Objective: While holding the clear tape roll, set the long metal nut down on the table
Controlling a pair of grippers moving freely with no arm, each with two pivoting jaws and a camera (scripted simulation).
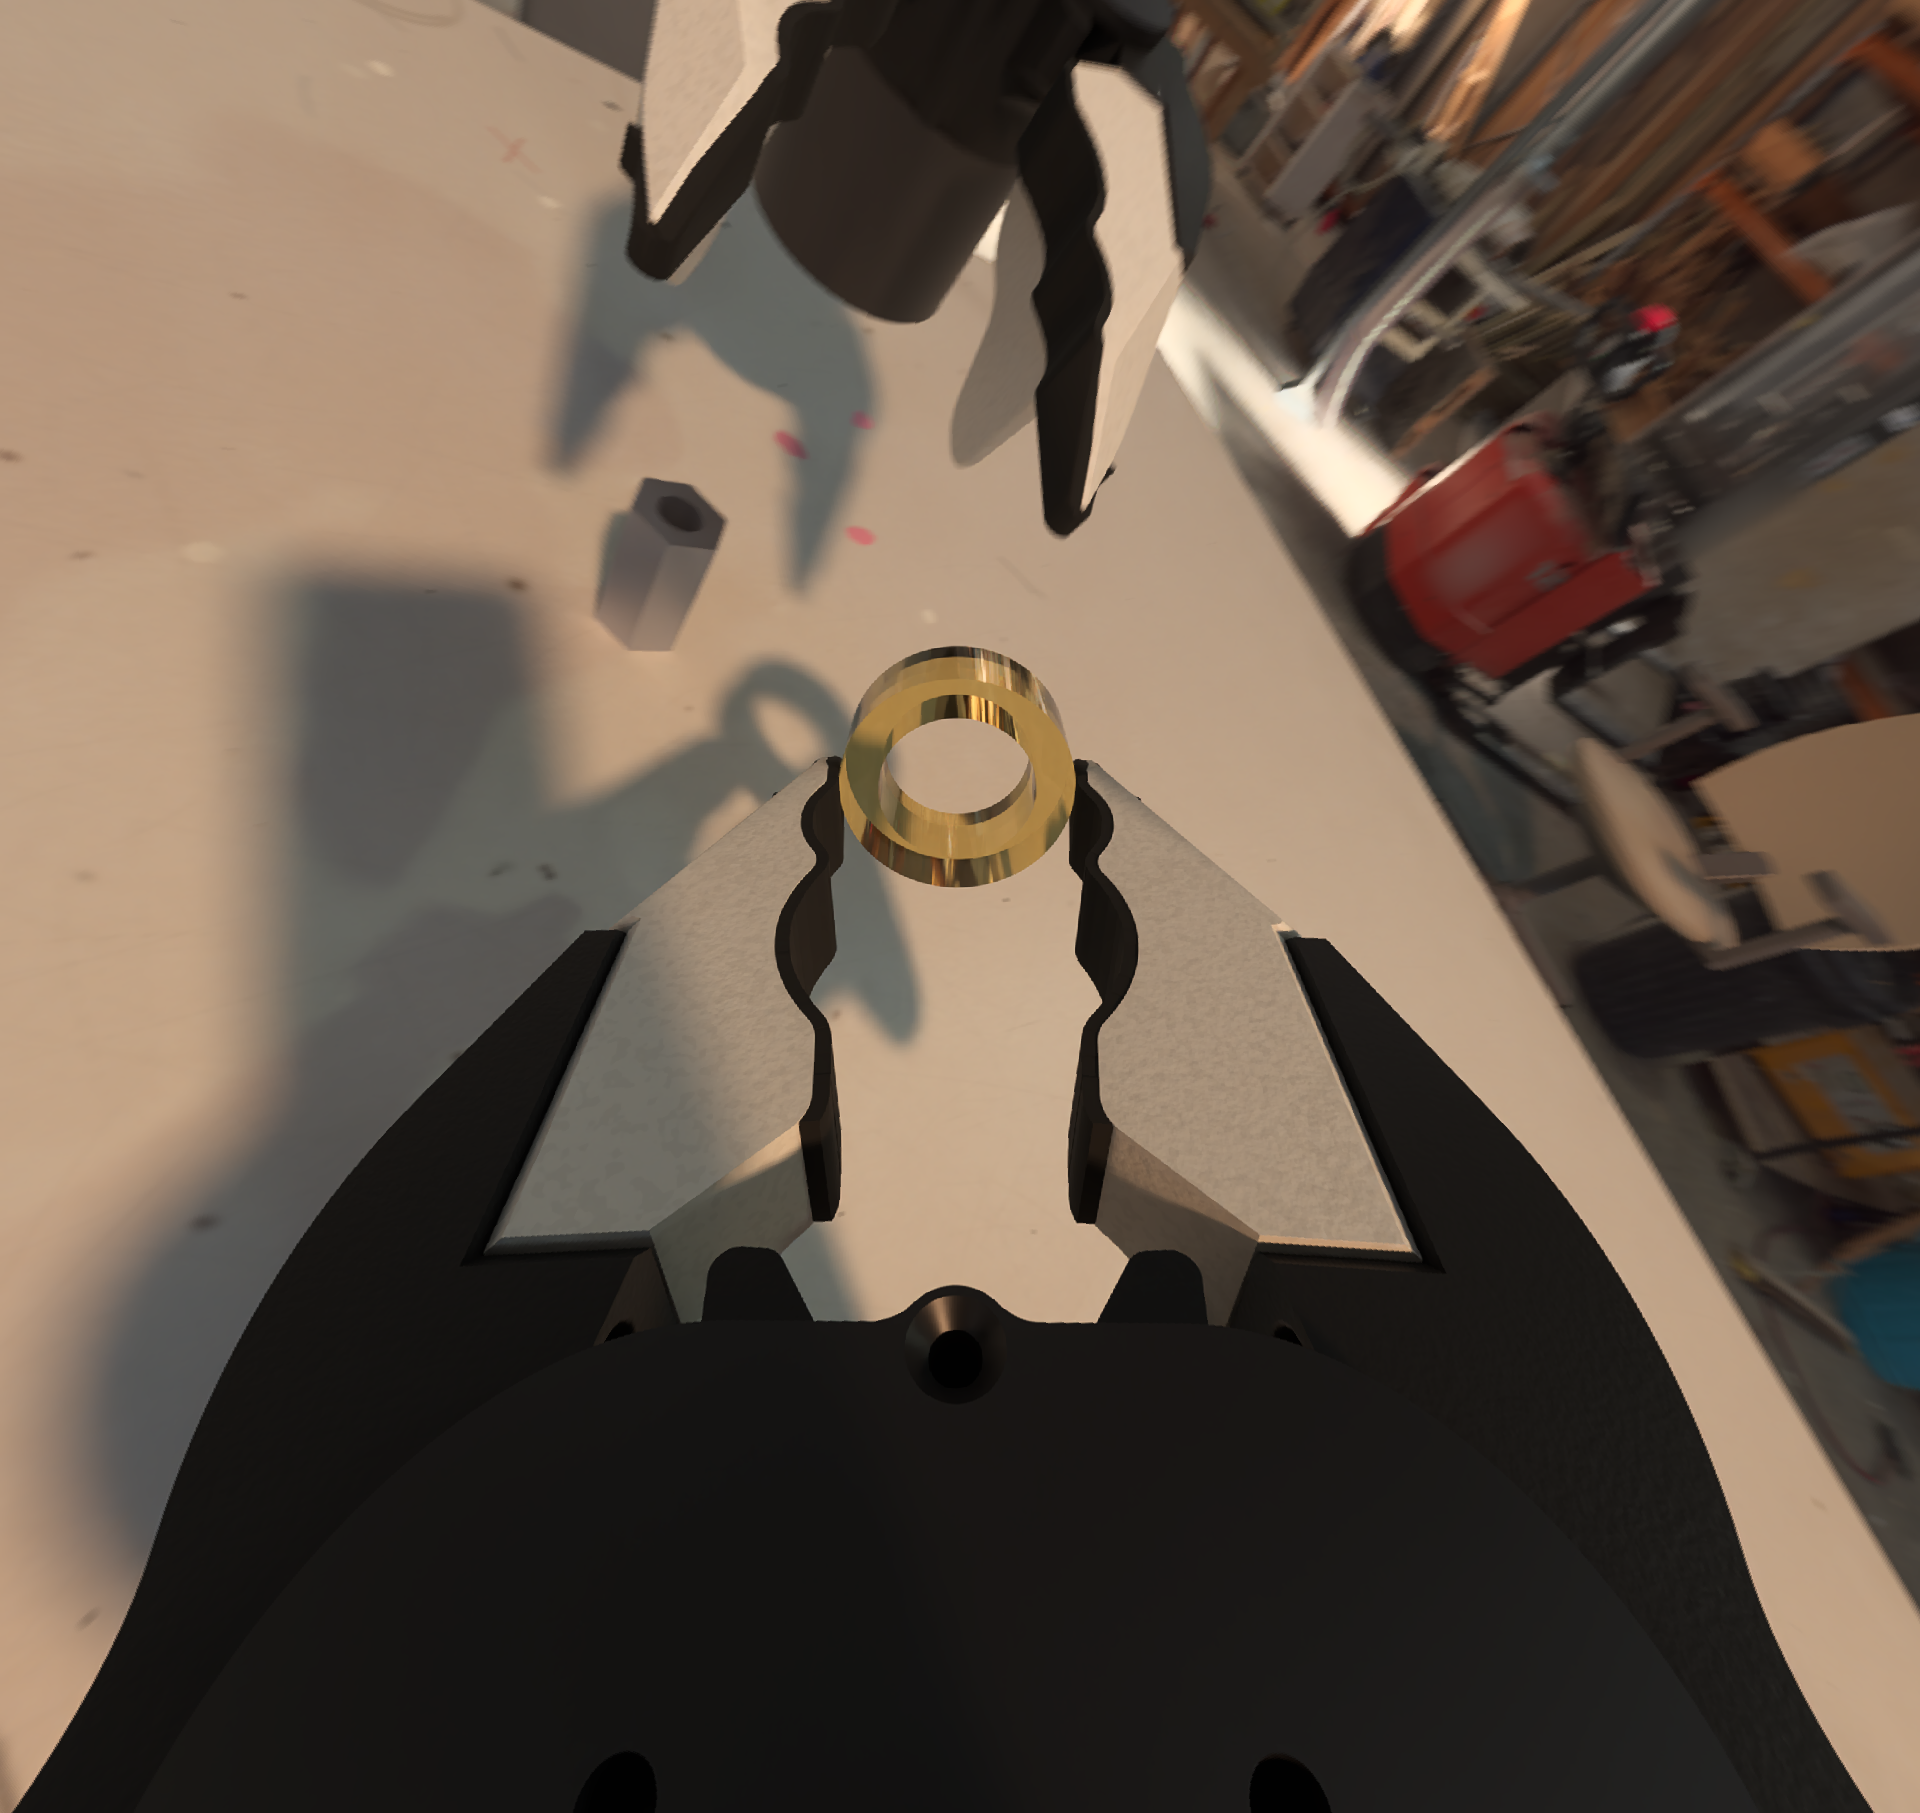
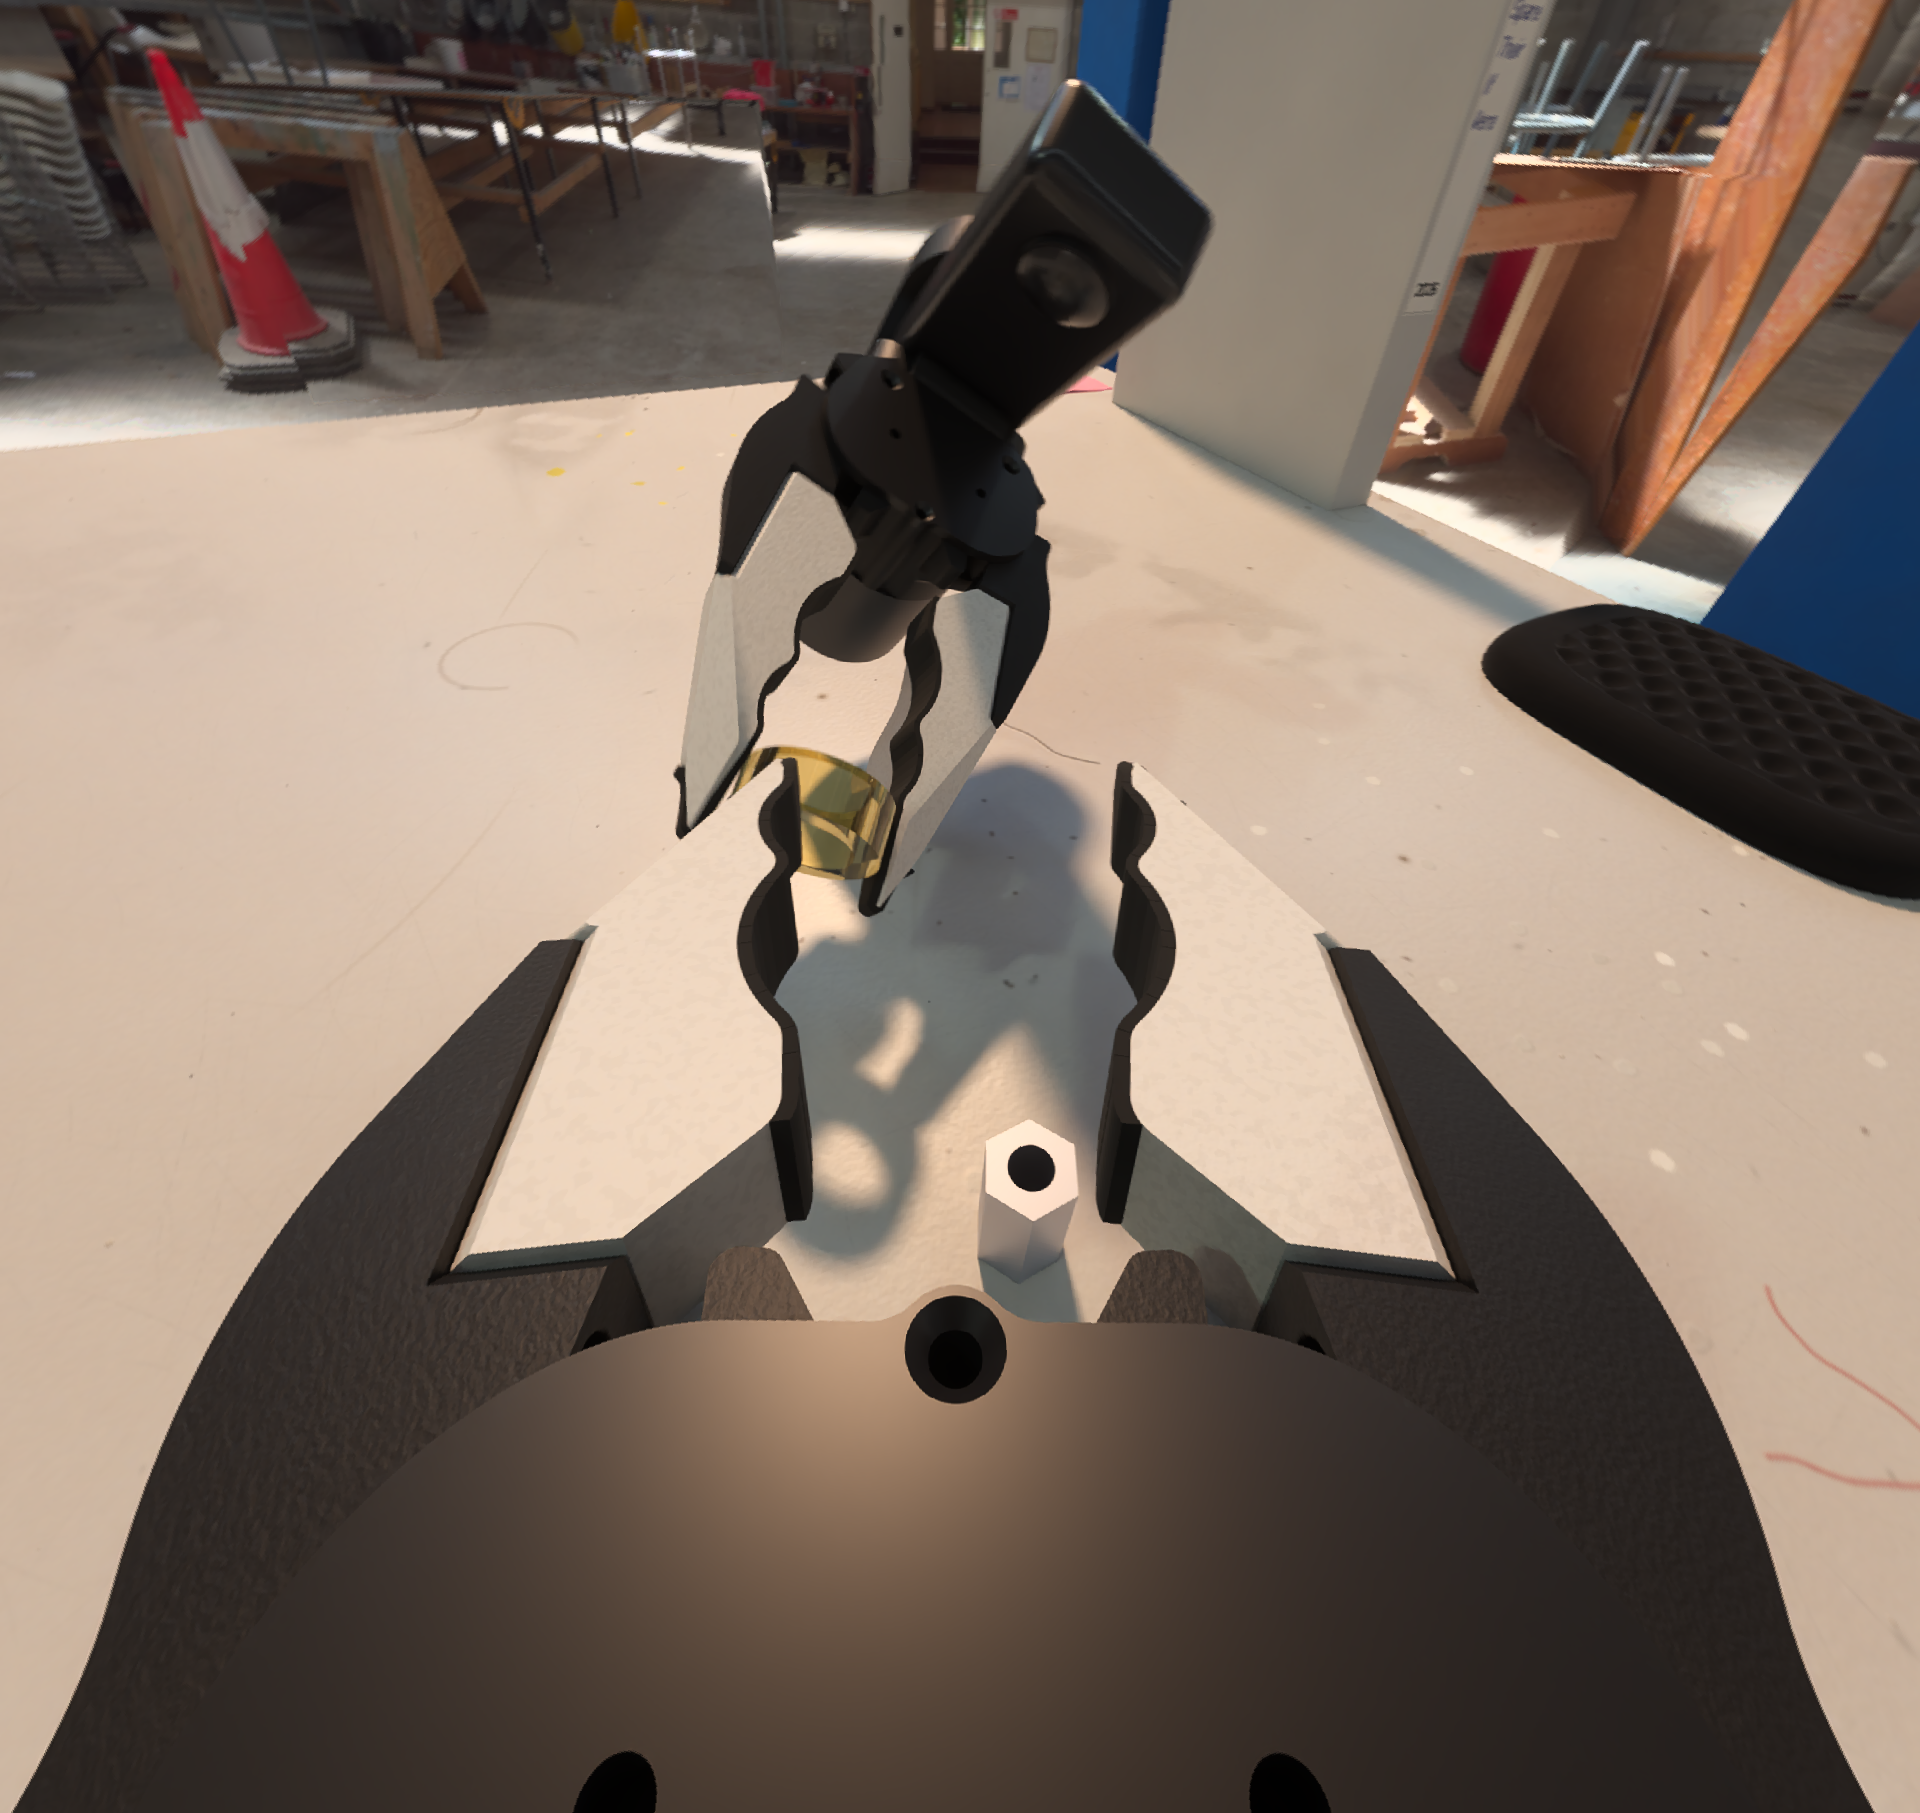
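The long metal nut [image 1: 660, 563] stands upright on the pale table [image 1: 260, 309], free of both grippers. My left gripper [image 1: 956, 776] is shut on the clear yellowish tape roll [image 1: 956, 766], held at the fingertips above the table. My right gripper [image 1: 860, 387] hangs open and empty above and beyond the nut. In the right wrist view the right gripper [image 2: 954, 787] has its jaws wide apart, and the nut [image 2: 1029, 1202] stands on the table below, near the base of the fingers. The left gripper [image 2: 805, 844] with the tape roll [image 2: 847, 823] is just ahead.
A black mesh pad [image 2: 1714, 735] lies on the table at the right. A white pillar [image 2: 1299, 205] stands at the table's far side. The table edge [image 1: 1351, 620] runs diagonally at the right in the left wrist view, with workshop clutter beyond.
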